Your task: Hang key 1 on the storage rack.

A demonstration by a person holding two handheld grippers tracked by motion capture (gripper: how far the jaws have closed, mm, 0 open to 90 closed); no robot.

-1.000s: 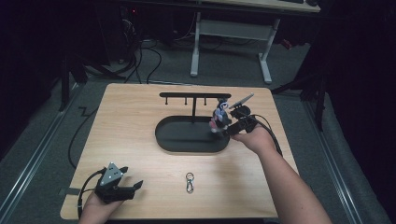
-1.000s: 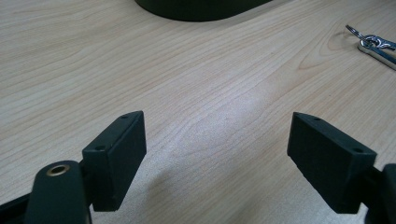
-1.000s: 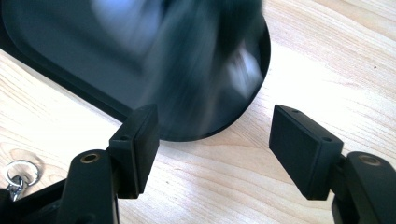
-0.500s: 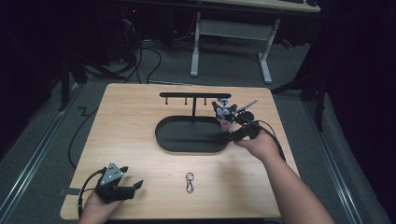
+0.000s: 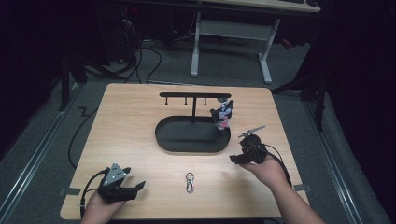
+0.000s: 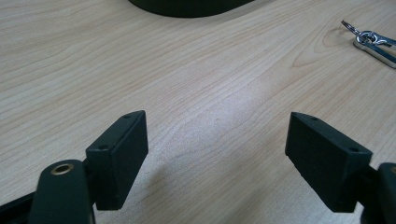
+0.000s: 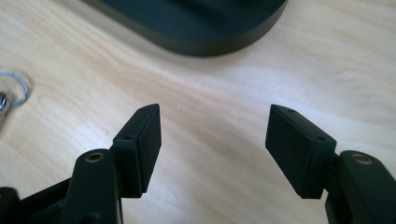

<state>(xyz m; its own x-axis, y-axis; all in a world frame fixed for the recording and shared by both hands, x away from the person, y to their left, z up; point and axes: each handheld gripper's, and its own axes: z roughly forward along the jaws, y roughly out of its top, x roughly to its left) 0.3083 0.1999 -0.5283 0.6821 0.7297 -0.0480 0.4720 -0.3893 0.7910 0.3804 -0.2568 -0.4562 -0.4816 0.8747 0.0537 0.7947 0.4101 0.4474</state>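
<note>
A small toy keychain (image 5: 222,114) is seen hung at the right end of the black rack (image 5: 194,95), above its oval base (image 5: 187,140). The right tool (image 5: 232,159) is held wide open and empty beside the base. The left tool (image 5: 140,186), likewise open and empty, is rested at the bench (image 5: 130,126) corner, with a metal clip (image 5: 189,181) lying between them.

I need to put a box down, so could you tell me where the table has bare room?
The left half of the table, between the stand and the left gripper, is bare. The front middle holds the keyring; the right gripper crowds the stand's right end.
</note>
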